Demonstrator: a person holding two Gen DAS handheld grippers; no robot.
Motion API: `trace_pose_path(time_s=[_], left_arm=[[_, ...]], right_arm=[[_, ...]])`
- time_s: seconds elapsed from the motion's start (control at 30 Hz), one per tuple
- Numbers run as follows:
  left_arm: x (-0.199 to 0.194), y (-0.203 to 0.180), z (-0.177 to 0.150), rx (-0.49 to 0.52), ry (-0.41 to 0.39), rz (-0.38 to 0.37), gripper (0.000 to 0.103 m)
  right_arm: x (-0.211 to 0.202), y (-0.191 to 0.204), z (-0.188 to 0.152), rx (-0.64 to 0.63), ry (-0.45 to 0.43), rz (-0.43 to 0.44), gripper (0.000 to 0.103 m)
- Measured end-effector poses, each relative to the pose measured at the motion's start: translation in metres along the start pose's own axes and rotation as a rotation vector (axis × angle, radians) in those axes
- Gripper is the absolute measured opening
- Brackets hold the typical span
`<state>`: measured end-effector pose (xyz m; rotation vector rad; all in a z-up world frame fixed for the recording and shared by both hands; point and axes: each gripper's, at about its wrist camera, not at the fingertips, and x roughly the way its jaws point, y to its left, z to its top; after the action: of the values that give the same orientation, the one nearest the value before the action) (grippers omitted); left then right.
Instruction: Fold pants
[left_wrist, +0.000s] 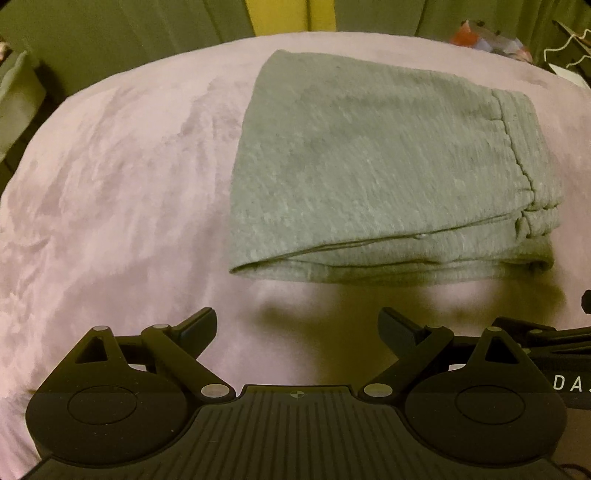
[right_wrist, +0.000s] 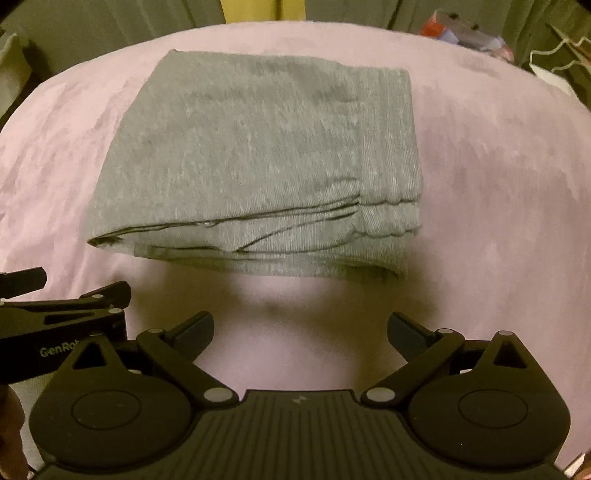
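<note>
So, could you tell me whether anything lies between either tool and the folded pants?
Nothing visible does. Only bare pink blanket lies between the open left tool and the pants, and likewise ahead of the open right tool.

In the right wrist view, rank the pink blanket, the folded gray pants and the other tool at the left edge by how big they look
1. pink blanket, fills most of the frame.
2. folded gray pants.
3. left tool, only partly in view, so its rank is unsure.
</note>
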<state>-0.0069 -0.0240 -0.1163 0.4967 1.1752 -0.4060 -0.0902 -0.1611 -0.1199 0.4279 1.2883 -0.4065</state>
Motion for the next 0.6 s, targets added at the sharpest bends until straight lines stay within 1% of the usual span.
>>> trace_pose_path(time_s=[0.07,0.23,0.37,0.47,0.6], left_arm=[[0.001,0.000,0.001,0.005,0.005,0.000,0.098],[0.003,0.001,0.006,-0.003,0.019,-0.004,0.098],[0.000,0.001,0.009,0.002,0.002,0.005,0.098],[0.000,-0.001,0.011,0.014,-0.006,0.016,0.098],[0.000,-0.002,0.013,0.019,-0.007,0.013,0.098]], right_arm=[[0.001,0.000,0.000,0.010,0.014,-0.003,0.100],[0.001,-0.001,0.000,0.009,0.017,0.006,0.100],[0.002,0.000,0.000,0.010,0.004,-0.027,0.100],[0.004,-0.002,0.002,0.017,0.010,-0.037,0.100],[0.002,-0.005,0.006,0.033,0.000,-0.048,0.100]])
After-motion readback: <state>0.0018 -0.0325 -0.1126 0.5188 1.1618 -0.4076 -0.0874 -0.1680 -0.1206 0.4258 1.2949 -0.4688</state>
